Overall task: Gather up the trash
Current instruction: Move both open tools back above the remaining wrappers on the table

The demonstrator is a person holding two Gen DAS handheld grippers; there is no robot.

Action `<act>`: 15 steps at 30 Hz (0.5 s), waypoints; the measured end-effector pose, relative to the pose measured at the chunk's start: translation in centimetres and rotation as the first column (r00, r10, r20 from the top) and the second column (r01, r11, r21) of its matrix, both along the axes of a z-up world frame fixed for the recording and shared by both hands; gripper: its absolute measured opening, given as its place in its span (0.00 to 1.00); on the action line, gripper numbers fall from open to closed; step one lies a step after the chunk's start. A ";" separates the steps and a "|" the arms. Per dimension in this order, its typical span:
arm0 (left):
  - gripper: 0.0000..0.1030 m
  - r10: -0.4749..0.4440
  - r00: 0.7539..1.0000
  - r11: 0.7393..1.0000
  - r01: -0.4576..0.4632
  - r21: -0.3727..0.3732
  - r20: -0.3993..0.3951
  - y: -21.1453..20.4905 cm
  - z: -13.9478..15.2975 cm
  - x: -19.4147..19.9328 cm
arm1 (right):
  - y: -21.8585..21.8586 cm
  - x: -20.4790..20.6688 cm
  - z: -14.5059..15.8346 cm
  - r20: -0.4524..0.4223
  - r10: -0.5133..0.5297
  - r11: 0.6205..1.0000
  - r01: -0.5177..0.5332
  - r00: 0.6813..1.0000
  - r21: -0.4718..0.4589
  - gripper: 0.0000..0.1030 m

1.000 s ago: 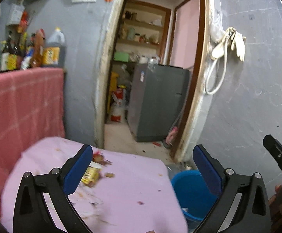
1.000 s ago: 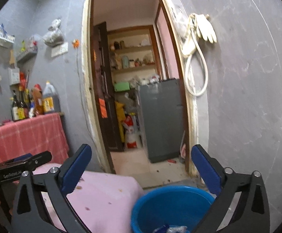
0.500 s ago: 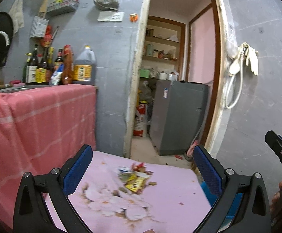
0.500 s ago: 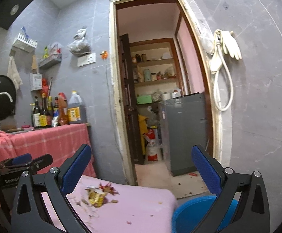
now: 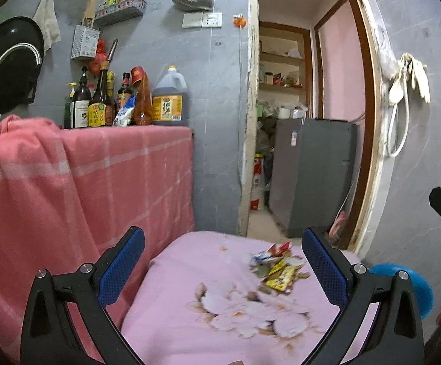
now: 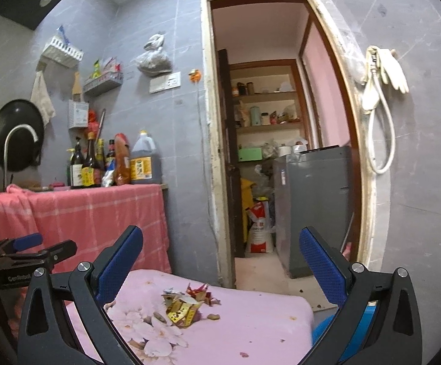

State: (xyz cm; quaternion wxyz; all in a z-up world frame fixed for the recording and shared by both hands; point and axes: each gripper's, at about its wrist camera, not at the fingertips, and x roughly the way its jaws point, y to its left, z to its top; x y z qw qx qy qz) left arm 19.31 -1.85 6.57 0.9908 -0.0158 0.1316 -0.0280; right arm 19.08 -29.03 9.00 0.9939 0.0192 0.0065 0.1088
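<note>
Glossy crinkled foil wrappers (image 6: 181,309) are lying on matt pink floral cloth (image 6: 250,328). Woven red checked cloth (image 5: 68,188) is draping the counter; blue pads (image 5: 120,263) are showing a dimpled rubbery texture.

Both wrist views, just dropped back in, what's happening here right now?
A person holds two grippers over a pink floral cloth. A small pile of wrappers lies on it, untouched. The left gripper and the right gripper are both open and empty, above the cloth and clear of the pile. A blue bucket sits just off the cloth's right edge. Nothing is grasped at this moment.
</note>
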 end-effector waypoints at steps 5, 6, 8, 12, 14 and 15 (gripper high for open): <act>0.99 0.005 0.998 1.000 -0.004 0.014 -0.058 0.8 -2.3 1.6 | 1.1 1.8 -1.7 -0.037 0.029 0.999 -0.030 0.999 -0.031 1.00; 0.99 0.006 0.998 1.000 -0.005 0.014 -0.070 1.0 -2.8 2.0 | 1.4 2.2 -2.0 -0.049 0.037 0.999 -0.038 0.998 -0.034 1.00; 0.99 0.008 0.996 1.000 -0.007 0.009 -0.088 1.2 -3.6 2.5 | 1.7 2.9 -2.7 -0.066 0.047 0.998 -0.050 0.997 -0.042 1.00; 0.99 0.006 0.992 1.000 -0.006 -0.005 -0.128 1.5 -5.1 3.5 | 2.6 4.3 -4.1 -0.104 0.063 0.995 -0.070 0.993 -0.067 1.00; 0.99 0.001 0.989 1.000 -0.002 -0.007 -0.146 1.7 -5.7 4.1 | 2.8 5.0 -4.8 -0.125 0.072 0.994 -0.081 0.989 -0.070 1.00; 0.98 -0.002 0.988 1.000 0.000 -0.009 -0.155 1.7 -5.8 4.2 | 2.9 5.3 -5.1 -0.135 0.075 0.994 -0.085 0.988 -0.072 1.00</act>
